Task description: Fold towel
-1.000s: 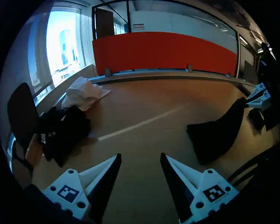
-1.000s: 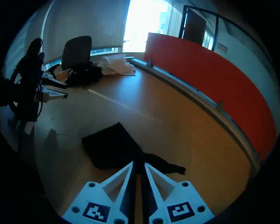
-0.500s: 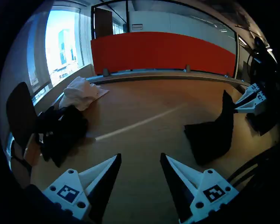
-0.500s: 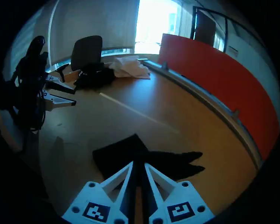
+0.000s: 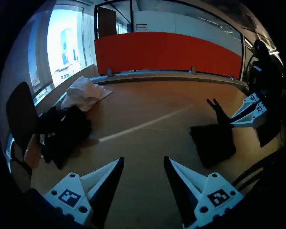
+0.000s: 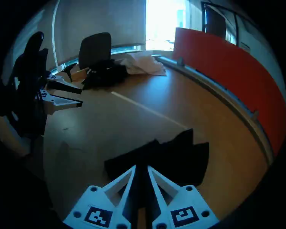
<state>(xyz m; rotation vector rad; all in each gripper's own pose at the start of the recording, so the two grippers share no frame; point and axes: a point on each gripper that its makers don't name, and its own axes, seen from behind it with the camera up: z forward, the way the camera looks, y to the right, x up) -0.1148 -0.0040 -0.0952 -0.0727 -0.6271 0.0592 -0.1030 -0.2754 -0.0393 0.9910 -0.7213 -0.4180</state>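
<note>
Right gripper view: R gripper (image 6: 141, 170) fingers pinched on black towel (image 6: 177, 156), edge raised off table (image 6: 116, 118); left gripper view: L gripper (image 5: 143, 162) fingers apart above table.

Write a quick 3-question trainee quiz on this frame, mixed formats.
1. True or false: the left gripper is shut on the black towel.
2. The right gripper is: A) open above the towel B) shut on the towel, lifting one edge C) lying empty on the table
3. What colour is the partition along the table's far edge?
Key: 1 false, its jaws stand open; 2 B; 3 red.
</note>
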